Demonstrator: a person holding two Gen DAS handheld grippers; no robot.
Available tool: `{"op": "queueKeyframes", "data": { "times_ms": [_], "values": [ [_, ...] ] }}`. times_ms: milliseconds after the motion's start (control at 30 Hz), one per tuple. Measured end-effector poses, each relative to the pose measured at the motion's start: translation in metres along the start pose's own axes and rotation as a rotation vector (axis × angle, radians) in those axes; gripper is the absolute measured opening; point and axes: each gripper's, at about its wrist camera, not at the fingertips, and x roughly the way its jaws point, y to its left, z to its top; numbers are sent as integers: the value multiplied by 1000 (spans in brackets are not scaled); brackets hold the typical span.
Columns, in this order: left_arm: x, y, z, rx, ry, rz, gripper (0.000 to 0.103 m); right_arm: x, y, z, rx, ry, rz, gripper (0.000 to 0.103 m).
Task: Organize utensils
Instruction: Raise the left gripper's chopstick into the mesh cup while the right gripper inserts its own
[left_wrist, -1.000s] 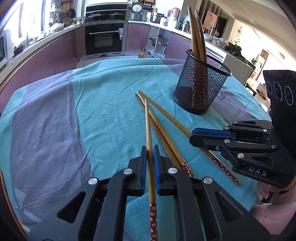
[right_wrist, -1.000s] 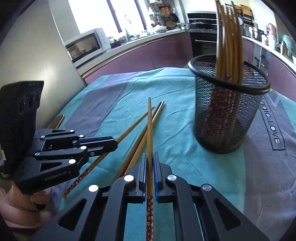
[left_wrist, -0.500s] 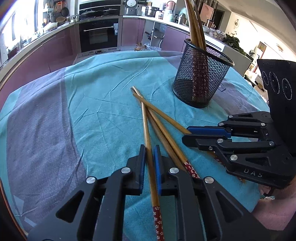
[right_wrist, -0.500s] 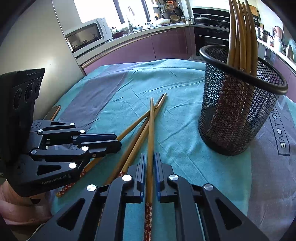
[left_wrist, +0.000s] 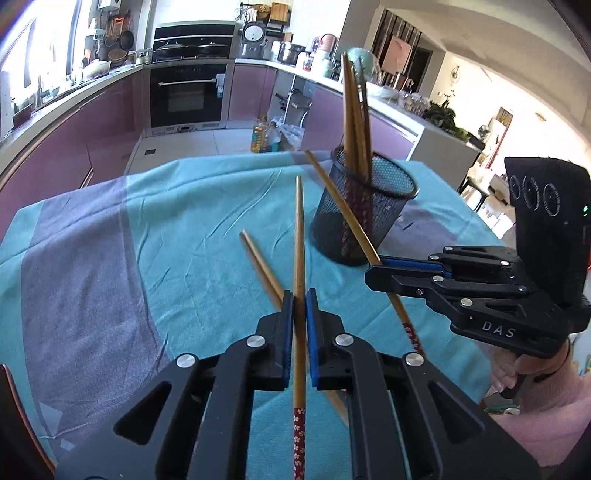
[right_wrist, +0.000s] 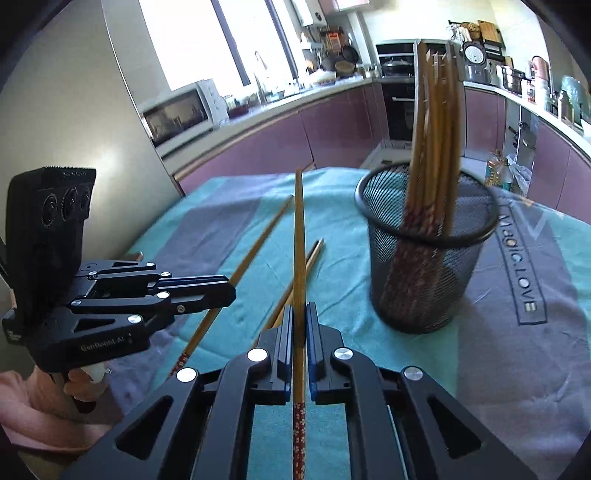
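Lifting both sticks clear of the bench now. A second ago each chopstick lay flat on the teal cloth (left_wrist: 177, 229) with the claws clamped around them; now both tips ride up in the air.

Left claw (left_wrist: 300, 295): clenched on one chopstick (left_wrist: 299, 236), shaft running straight out between the blue pads, red patterned end trailing back toward the camera.

Right claw (right_wrist: 300, 314): same story, clenched on its own chopstick (right_wrist: 298, 236). In the left view that stick crosses in front of the mesh cup (left_wrist: 369, 206), tip up near the cup's rim.

Mesh cup stands upright on the cloth, ahead and to the right in both views, already holding a bundle of chopsticks (right_wrist: 439, 122) leaning inside. It has not shifted, going by its spot on the cloth.

Left on the bench: one loose chopstick (left_wrist: 258, 266) just beside the left claw; the right view shows what may be a pair lying close together (right_wrist: 314, 251) – can't tell for sure.

Read: pick is done on both sides, grips look centred. Next is probably tipping each stick toward vertical and dropping it red end first into the cup. Risk: two long sticks converging on one narrow rim, plus the bundle already crowding the opening. Stagger them.
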Motion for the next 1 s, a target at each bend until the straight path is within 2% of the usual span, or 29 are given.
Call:
{"op": "queueKeyframes", "data": {
  "times_ms": [300,633,1000],
  "values": [
    [-30,-3,19,-8,-65,-116,7,-34,-10,10,15,-98,6,6],
    [-55,-11,45,-1,-152,-170,7,-66,-19,31,16,-202,-10,6],
    [-69,-27,90,7,-250,-209,7,-88,-32,65,8,-300,-52,6]
  ]
}}
